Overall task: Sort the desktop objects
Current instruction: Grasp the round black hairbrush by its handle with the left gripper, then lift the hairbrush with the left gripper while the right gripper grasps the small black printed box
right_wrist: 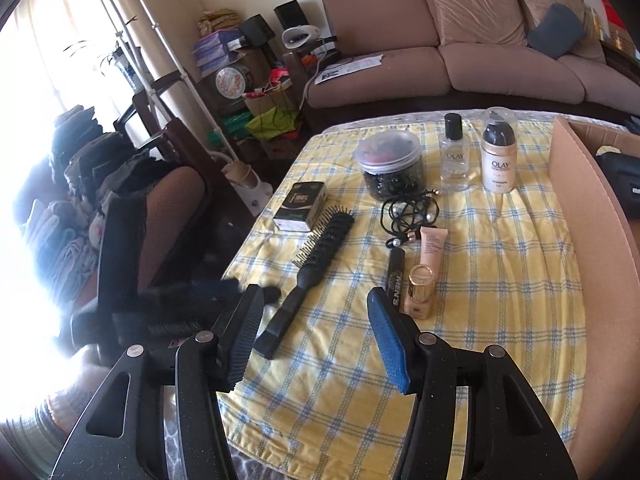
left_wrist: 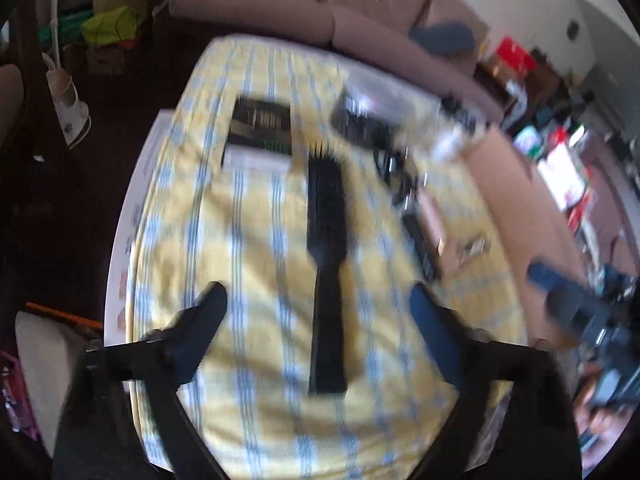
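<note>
A black hairbrush lies on the yellow-and-blue checked cloth, bristle end away from me. My left gripper hovers over its handle, open, with one finger on each side and neither pad touching it; this view is blurred. In the right wrist view the same hairbrush lies diagonally. My right gripper is open near the table's front edge and grips nothing; the handle's end lies by its left finger. The left gripper shows as a dark blur at that finger's left.
Behind the brush stand a black box, a jar of hair ties and two Olay bottles. Loose black hair ties, a pink tube, a black tube and a gold-capped bottle lie mid-table. A cardboard box flanks the right.
</note>
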`<state>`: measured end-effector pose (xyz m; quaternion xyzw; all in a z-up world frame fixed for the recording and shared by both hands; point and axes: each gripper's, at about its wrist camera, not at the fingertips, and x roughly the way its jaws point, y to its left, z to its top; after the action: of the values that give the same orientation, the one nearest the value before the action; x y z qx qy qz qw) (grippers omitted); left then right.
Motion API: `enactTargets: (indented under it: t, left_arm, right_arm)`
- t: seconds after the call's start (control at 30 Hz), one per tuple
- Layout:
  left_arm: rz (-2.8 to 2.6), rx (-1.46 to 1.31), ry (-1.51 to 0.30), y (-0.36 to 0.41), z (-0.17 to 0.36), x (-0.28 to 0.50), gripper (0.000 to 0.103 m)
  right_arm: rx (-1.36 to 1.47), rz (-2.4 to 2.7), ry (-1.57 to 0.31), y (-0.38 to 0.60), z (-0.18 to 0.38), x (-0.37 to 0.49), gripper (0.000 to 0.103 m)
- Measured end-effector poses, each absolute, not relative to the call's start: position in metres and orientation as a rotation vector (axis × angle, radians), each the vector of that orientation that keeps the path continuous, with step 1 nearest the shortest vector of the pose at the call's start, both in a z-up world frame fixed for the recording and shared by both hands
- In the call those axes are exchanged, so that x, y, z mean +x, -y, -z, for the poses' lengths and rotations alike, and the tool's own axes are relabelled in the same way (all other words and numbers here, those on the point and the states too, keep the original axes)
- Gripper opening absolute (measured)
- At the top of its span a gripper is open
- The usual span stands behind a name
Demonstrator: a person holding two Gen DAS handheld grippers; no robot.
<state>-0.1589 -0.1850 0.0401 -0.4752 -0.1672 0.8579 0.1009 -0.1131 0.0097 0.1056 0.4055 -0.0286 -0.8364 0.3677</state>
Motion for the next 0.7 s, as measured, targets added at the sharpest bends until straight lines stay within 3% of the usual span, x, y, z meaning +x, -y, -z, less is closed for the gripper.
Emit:
enactTargets:
  t: [0.13,0.2,0.3,0.33,0.4,0.43,0.7]
  left_arm:
    - [-2.644,-1.383,0.256,0.164,-0.041,-0.184,0.088]
    - [-2.661,-1.415,0.165,0.151,-0.031,-0.196,0.082]
    - [-2.662,-1.448,0.087,0.137,-0.015,-0.209,0.064]
    - [-2.653,-1.465,0.066,0.133,-0.010,-0.210,0.051]
    - [-2.668,-1.446,0.013,0.126,-0.007,-0.212,0.039]
    - [-2.658,-1.444,0.032,0.125,-0.007,-0.211,0.035]
    - [-2.618,-1.317,0.314,0.166,-0.053,-0.175,0.035]
  right_arm:
    - [1.044,2.158,0.070,-0.012,-0.107,-0.115,0.057]
    - [1.045,2.162,0.065,-0.014,-0.108,-0.116,0.057]
    - [1.051,2.167,0.061,-0.017,-0.108,-0.119,0.057]
    - [1.054,2.167,0.059,-0.018,-0.108,-0.120,0.057]
    - [1.059,2.169,0.052,-0.020,-0.109,-0.122,0.057]
    - [1.060,2.170,0.049,-0.021,-0.109,-0.123,0.057]
    - [1.049,2.166,0.118,-0.006,-0.120,-0.148,0.062]
